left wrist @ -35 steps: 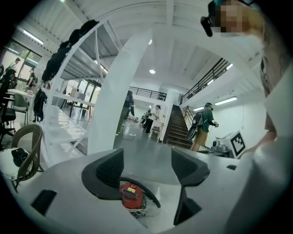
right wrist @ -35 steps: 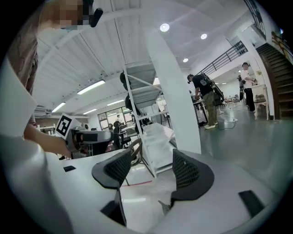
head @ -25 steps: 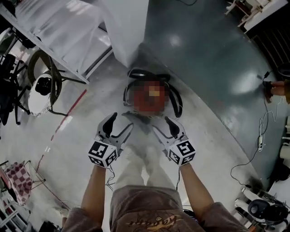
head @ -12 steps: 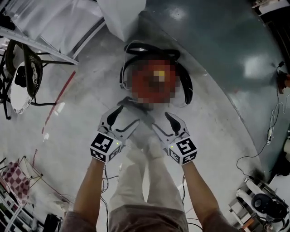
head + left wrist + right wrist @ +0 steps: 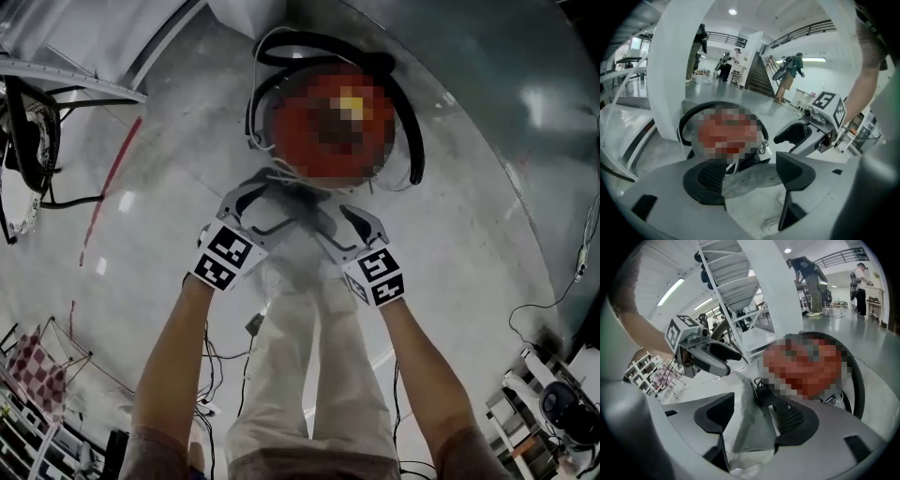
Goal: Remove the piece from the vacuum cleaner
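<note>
The vacuum cleaner [image 5: 328, 127] is a round red canister on the floor, partly covered by a mosaic patch, with a black hose [image 5: 412, 141] curled round it. It also shows in the left gripper view as the vacuum cleaner [image 5: 726, 133] and in the right gripper view as the vacuum cleaner [image 5: 806, 362]. Both grippers hover side by side just short of its near edge. My left gripper [image 5: 258, 211] is open, and so is my right gripper [image 5: 347, 223]. Below the jaws I see only the person's grey shoe [image 5: 750, 176] and pale trouser leg [image 5: 752, 427], not gripped. I cannot make out the piece.
A white pillar [image 5: 253, 14] stands just beyond the vacuum cleaner, with a metal rack [image 5: 56, 75] to the left. A red line [image 5: 108, 187] crosses the floor. Cables [image 5: 553, 300] trail at the right, near another machine [image 5: 562, 412]. People stand far off.
The view has closed in on the vacuum cleaner, which now sits larger and nearer the top. Both grippers have moved forward to its near edge, still open.
</note>
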